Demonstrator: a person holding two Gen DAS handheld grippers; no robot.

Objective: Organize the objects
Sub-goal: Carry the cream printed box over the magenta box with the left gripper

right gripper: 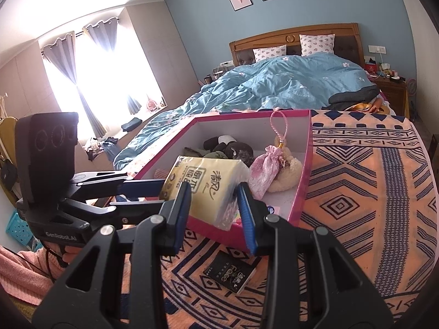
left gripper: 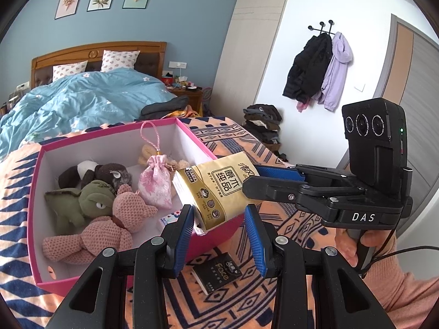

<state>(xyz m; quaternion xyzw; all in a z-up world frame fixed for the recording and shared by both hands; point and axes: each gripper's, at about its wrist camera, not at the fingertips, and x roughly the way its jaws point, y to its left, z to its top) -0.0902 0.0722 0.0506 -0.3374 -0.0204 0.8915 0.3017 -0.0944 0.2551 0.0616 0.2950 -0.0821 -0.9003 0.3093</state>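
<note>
Both grippers are holding one yellow tissue pack (left gripper: 216,189) over the pink box (left gripper: 35,219), mid-frame. The left gripper (left gripper: 218,226) and right gripper (right gripper: 214,208) are each squeezing an end. A black tissue pack (left gripper: 216,272) is lying on the blanket (left gripper: 299,230) below.

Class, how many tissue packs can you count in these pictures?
2. The yellow pack is held by both grippers above the pink box's near edge; the black pack lies on the blanket in front of the box. Others may be hidden.

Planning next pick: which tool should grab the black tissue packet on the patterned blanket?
Left, marginally: black tissue packet lies centred under left tool; right tool sees it slightly off-centre. Both clamp the yellow tissue pack now.
</note>
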